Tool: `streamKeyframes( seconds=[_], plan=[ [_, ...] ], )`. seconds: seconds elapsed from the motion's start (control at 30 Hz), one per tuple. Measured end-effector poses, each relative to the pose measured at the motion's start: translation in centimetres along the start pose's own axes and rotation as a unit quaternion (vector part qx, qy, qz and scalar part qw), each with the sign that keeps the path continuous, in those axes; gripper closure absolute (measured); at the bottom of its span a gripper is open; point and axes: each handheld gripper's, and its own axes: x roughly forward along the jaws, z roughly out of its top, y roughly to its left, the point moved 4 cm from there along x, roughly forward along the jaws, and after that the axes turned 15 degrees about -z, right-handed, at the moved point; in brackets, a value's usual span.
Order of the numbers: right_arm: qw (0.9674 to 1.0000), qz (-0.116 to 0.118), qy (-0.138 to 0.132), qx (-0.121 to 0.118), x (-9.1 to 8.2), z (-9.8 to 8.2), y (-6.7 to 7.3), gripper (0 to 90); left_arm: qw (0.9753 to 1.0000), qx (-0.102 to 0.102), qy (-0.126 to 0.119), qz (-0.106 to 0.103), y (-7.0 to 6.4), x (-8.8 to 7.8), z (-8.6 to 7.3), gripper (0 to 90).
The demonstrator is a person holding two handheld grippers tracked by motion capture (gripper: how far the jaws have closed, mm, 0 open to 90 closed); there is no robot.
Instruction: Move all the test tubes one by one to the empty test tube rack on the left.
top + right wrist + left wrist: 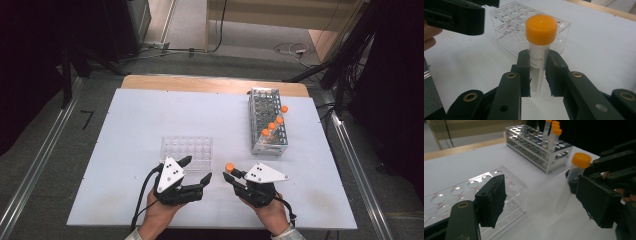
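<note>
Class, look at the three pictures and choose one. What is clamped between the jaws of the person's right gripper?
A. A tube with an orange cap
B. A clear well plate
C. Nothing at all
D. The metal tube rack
A: in the right gripper view the right gripper has both pads pressed on the clear body of the orange-capped tube, held above the white table.
</note>
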Motion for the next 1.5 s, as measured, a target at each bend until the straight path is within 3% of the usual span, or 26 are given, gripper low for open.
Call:
streamKeyframes(
  seconds=[0.07, 0.37, 0.4, 0.9, 1.17, 1.27, 1.37, 1.5],
  plan=[
    [1.0000, 0.003, 0.002, -0.004, 0.3, 0.0, 0.4, 72.0, 0.9998, 0.006, 0.000, -0.019, -0.6, 0.5, 0.2, 27.7],
    [0.9997, 0.015, -0.002, -0.019, 0.7, 0.2, 1.7, 72.0, 0.9985, 0.014, -0.004, -0.054, -1.4, 1.7, 0.7, 42.1],
    [0.9996, 0.018, -0.003, -0.022, 0.8, 0.3, 1.9, 72.0, 0.9978, 0.019, -0.003, -0.063, -1.7, 2.0, 0.7, 48.2],
    [0.9992, 0.028, -0.005, -0.028, 0.7, 0.4, 2.6, 72.0, 0.9974, 0.032, 0.009, -0.063, -2.0, 2.7, 0.4, 68.0],
    [0.9992, 0.030, -0.007, -0.027, 0.7, 0.4, 2.6, 71.1, 0.9975, 0.035, 0.009, -0.061, -1.9, 2.6, 0.4, 69.9],
    [0.9989, 0.038, -0.004, -0.028, 0.7, 0.4, 2.7, 60.8, 0.9977, 0.032, 0.007, -0.059, -1.7, 2.4, 0.6, 70.0],
    [0.9987, 0.039, -0.001, -0.034, 0.7, 0.3, 2.7, 41.5, 0.9980, 0.027, 0.000, -0.056, -1.4, 2.1, 1.0, 70.0],
    [0.9992, 0.034, 0.013, -0.020, 0.7, 0.0, 1.7, 30.5, 0.9983, 0.019, -0.010, -0.055, -0.9, 1.6, 1.5, 70.0]
  ],
)
